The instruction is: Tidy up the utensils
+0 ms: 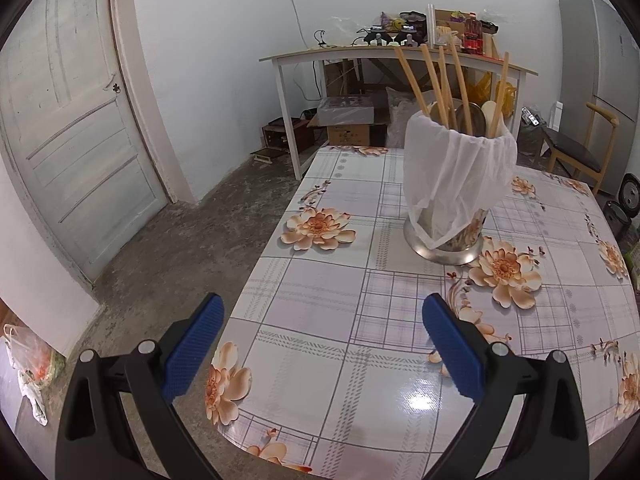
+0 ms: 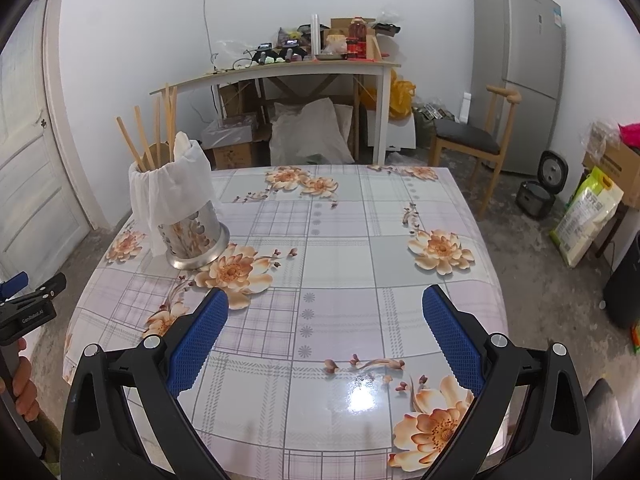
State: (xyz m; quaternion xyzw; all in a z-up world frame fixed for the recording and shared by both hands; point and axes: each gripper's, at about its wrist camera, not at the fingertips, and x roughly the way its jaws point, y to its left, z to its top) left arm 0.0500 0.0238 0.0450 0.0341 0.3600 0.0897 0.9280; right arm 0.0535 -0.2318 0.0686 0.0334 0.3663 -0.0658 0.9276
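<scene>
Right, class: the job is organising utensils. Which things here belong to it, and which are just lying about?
Part of the job:
- metal utensil holder, draped with a white plastic bag
- wooden chopsticks standing in it
- left tongs and right tongs, both open and empty

Just lying about:
- cluttered side table
- fridge
- wooden chair
- rice cooker

The tabletop [image 2: 344,240] lies bare across its middle, right and near parts, giving open passage there. The only obstacle on it is the metal utensil holder [image 2: 188,236] draped with a white cloth [image 2: 168,192], standing upright near the left far side. Wooden chopsticks [image 1: 432,80] and spoons fan upward from its mouth, crowding any approach from above. Both hand-held grippers [image 1: 320,336] [image 2: 324,328] hang well apart from it, jaws spread wide.
</scene>
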